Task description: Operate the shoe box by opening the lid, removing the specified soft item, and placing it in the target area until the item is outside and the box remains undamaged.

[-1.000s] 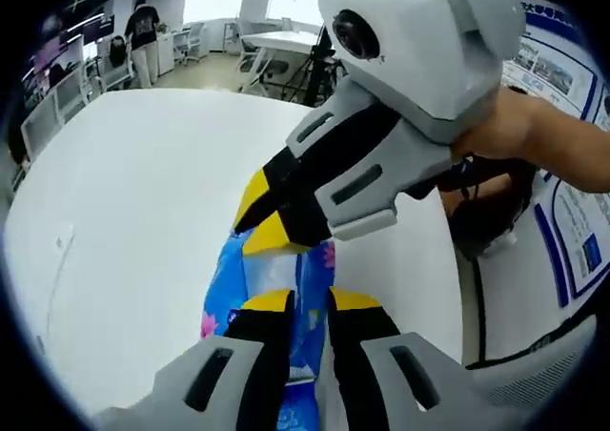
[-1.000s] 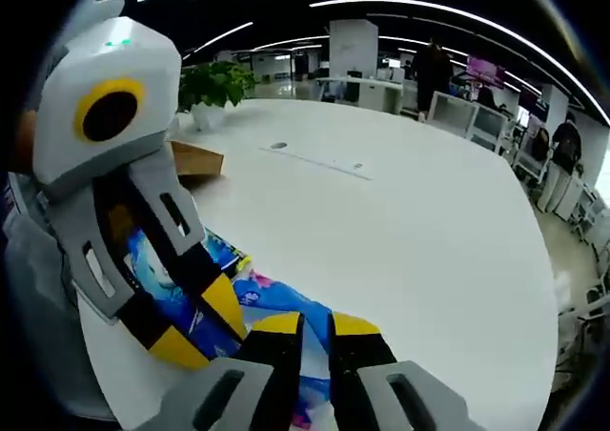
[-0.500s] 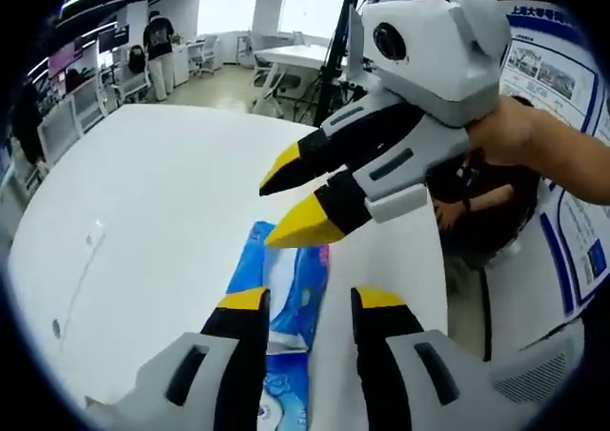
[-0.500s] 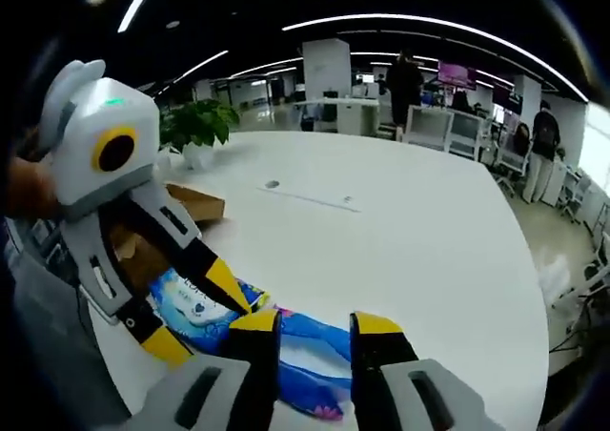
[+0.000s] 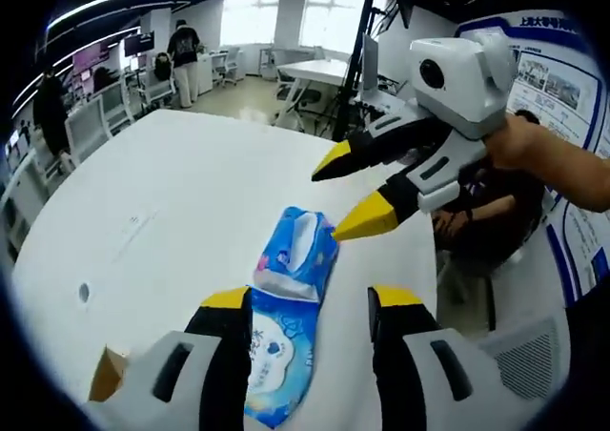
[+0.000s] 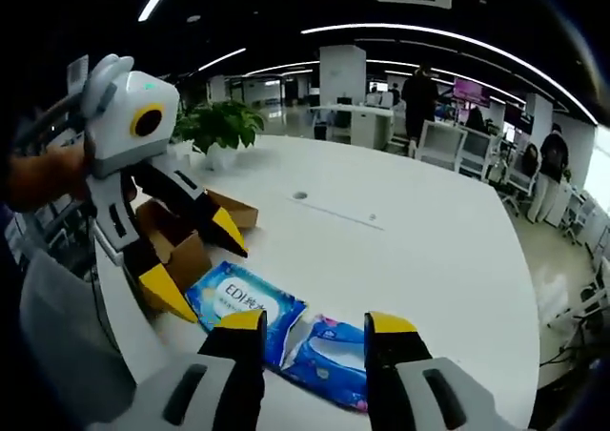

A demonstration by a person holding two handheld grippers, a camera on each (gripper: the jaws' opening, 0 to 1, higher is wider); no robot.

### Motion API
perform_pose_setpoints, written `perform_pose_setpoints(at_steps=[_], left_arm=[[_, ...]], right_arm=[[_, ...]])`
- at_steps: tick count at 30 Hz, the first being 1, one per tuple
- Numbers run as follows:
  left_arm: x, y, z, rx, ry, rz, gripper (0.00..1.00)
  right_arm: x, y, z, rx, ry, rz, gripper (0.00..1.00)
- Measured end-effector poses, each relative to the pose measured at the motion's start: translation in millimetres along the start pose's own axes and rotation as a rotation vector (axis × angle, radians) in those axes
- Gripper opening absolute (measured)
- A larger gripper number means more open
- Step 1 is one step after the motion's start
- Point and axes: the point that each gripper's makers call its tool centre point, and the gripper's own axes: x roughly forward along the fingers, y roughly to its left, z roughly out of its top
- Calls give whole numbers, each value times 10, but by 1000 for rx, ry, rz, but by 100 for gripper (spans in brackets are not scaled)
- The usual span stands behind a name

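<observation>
Tissue pack [image 5: 286, 331], blue, lies flat on white table [image 5: 172, 202] in the left gripper view, free of the left gripper [image 5: 310, 302], jaws apart; right gripper [image 5: 348, 193] hovers beyond, jaws spread. Right gripper view: pack [image 6: 286, 336] beside open cardboard box [image 6: 181, 240]; left gripper [image 6: 195, 264] agape above.

The blue wipes pack [image 6: 246, 305] lying on the white table [image 6: 419, 250] carries "EDI" in blue on its white label, with smaller characters beside it, possibly Chinese, too blurred to read. The wall poster [image 5: 545, 76] bears Chinese print, also illegible.
</observation>
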Motion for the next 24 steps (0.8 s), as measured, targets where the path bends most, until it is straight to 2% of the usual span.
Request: perform_pose_setpoints(at_steps=[11,19,24], left_arm=[[-555,56,-283,-45,-28,54,56],[-910,116,-484,-59,-53,96,57],[-1137,172,-673,-77,-58,134,57]], right_arm=[[-86,422,202,-35,-22,38,46],[-81,685,266,-86,-11,68,48],[-56,837,292,-112,-2,97,49]])
